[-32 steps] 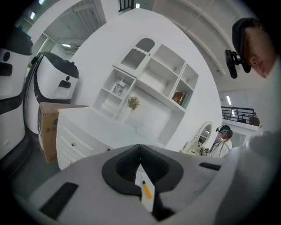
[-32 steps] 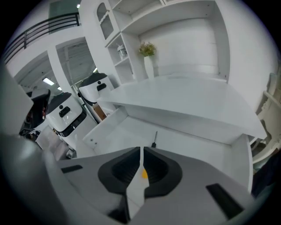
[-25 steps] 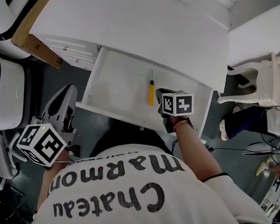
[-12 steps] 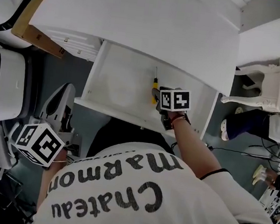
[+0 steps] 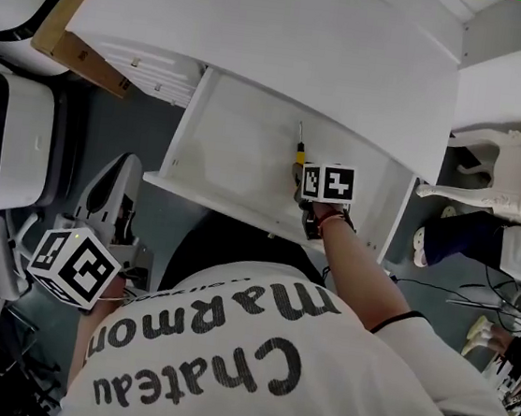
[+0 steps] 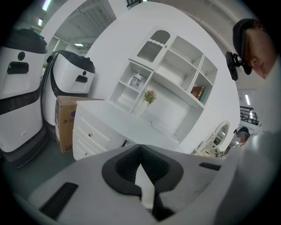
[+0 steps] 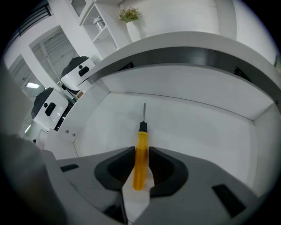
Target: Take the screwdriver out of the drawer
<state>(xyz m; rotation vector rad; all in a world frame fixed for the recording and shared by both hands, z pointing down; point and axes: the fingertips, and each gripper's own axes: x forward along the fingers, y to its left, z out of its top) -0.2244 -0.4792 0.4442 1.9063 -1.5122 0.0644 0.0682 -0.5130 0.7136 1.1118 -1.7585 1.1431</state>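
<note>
A screwdriver [image 5: 298, 156] with a yellow handle and thin metal shaft lies on the floor of the open white drawer [image 5: 207, 198]. My right gripper [image 5: 303, 187] reaches down into the drawer over the handle's near end. In the right gripper view the yellow handle [image 7: 140, 161] lies between the two black fingertips [image 7: 124, 154], and the jaws have just been opening around it; the right gripper [image 7: 141, 152] is open. My left gripper [image 5: 125, 167] hangs low beside the drawer at the left, away from it. Its jaws meet at the tips, with nothing in the left gripper [image 6: 140, 146].
The drawer sticks out from under a white desk top [image 5: 262, 42]. White robot bodies [image 5: 7, 157] and a brown box [image 5: 72, 55] stand at the left. A white chair [image 5: 500, 175] and floor cables [image 5: 475, 299] are at the right. The drawer's back wall [image 7: 189, 83] rises behind the screwdriver.
My right gripper has sunk into the drawer and slid over the screwdriver's handle, which it now partly covers in the head view. The left gripper has barely shifted.
</note>
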